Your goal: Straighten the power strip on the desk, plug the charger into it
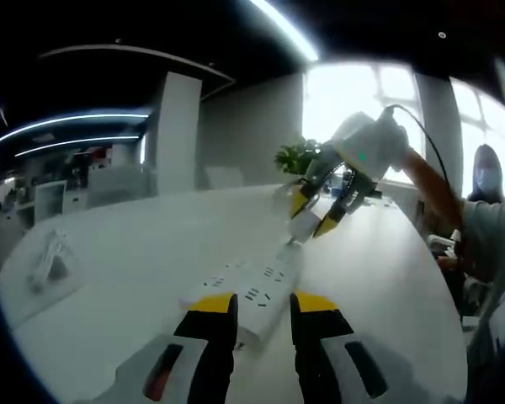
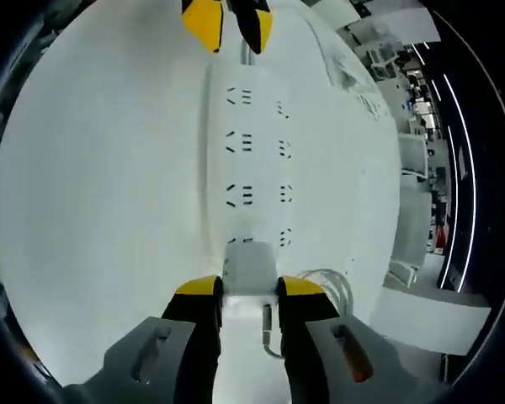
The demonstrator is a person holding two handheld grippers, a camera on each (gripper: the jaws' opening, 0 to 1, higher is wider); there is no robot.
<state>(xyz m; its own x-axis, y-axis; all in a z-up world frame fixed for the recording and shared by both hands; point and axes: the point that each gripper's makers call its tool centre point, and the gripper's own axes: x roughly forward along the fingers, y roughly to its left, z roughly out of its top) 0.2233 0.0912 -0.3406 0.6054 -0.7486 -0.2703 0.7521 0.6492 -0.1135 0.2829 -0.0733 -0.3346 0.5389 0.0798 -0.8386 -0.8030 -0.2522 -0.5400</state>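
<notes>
A white power strip (image 1: 251, 286) lies lengthwise on the white desk (image 1: 151, 252), running away from my left gripper (image 1: 263, 305). The left gripper's yellow-tipped jaws are closed on the strip's near end. The right gripper view shows the strip (image 2: 257, 143) with several socket rows, and the left gripper (image 2: 231, 21) at its far end. My right gripper (image 2: 251, 288) is shut on a white charger (image 2: 251, 265), held at the strip's last socket. The charger's white cable (image 2: 328, 282) loops beside it. From the left gripper view, the right gripper (image 1: 314, 215) holds the charger (image 1: 303, 225) just above the strip's far end.
A clear bag with a white item (image 1: 50, 263) lies near the desk's left edge. A green plant (image 1: 296, 156) stands at the far side by bright windows. A person's arm (image 1: 438, 189) and body reach in from the right. Office shelves (image 2: 412, 151) stand beyond the desk.
</notes>
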